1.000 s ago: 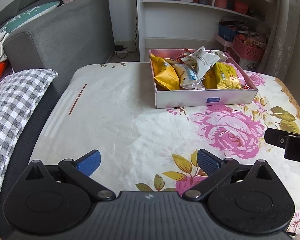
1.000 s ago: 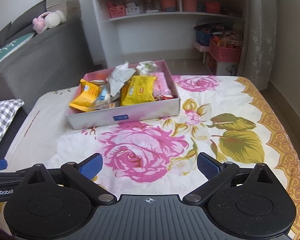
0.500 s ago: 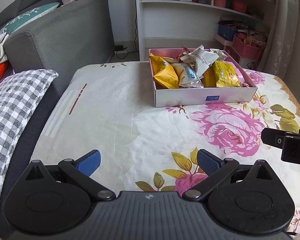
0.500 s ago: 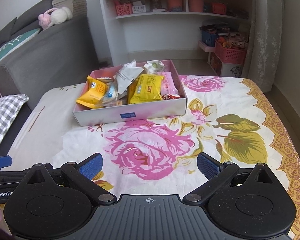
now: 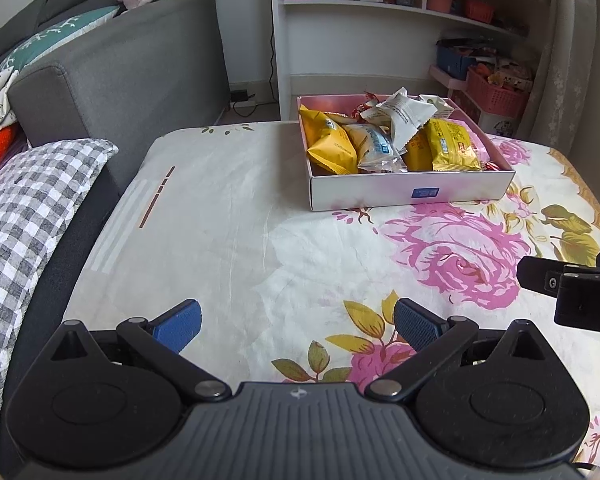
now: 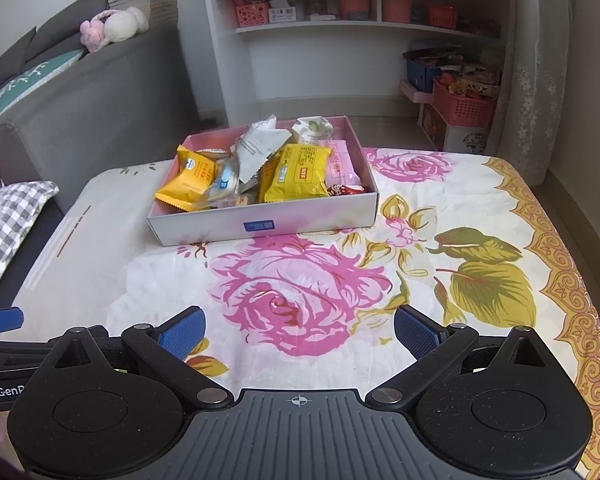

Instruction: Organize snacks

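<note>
Both claws wide, empty: left claw (image 5: 297, 326), right claw (image 6: 297, 330), over the rose-print table (image 6: 480, 216). "GenR…" legible on left unit. Snack box (image 6: 259, 222) ahead holds yellow packets (image 6: 295, 174); blue label unreadable.

Grey sofa (image 5: 139, 64), white shelving (image 6: 340, 40), lace curtain (image 6: 536, 80), floral-covered table (image 6: 480, 240), soft daylight

Sofa (image 5: 111, 68): grey, far left ahead
Plush toy (image 6: 115, 26): atop sofa back
Checked pillow (image 5: 27, 208): left
White shelf unit (image 6: 340, 40): straight ahead, far
Pink basket (image 5: 498, 94): far right
</note>
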`<act>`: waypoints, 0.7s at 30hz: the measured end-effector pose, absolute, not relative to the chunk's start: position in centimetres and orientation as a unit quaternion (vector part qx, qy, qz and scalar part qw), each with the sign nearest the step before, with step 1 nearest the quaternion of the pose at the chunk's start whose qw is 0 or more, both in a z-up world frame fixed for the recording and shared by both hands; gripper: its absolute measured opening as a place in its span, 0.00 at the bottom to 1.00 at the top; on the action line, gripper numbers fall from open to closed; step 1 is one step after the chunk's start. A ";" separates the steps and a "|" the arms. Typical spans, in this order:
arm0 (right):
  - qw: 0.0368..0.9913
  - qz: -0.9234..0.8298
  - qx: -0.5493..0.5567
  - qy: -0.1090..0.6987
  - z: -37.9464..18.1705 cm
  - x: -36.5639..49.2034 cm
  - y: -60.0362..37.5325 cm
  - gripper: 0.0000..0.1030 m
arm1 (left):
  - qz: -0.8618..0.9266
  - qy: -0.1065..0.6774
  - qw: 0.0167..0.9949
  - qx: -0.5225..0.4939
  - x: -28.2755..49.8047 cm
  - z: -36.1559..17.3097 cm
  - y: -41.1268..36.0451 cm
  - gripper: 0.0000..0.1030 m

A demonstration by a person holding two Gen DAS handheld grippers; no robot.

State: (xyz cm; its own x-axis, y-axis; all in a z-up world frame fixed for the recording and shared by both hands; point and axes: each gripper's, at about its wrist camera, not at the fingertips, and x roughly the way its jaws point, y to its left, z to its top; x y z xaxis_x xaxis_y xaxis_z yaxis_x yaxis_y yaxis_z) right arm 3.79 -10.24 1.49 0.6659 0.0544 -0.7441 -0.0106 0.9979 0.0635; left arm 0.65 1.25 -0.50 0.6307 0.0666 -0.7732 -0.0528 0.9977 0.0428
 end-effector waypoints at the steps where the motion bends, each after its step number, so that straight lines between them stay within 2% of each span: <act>1: 0.912 0.017 0.027 0.409 1.5 3.7 -10.2 0.99 | 0.033 0.428 0.903 0.008 0.6 -0.5 1.3 1.00; 21: 0.911 0.019 0.023 0.411 1.4 3.7 -10.2 0.99 | 0.029 0.429 0.903 0.002 0.6 -0.2 1.2 1.00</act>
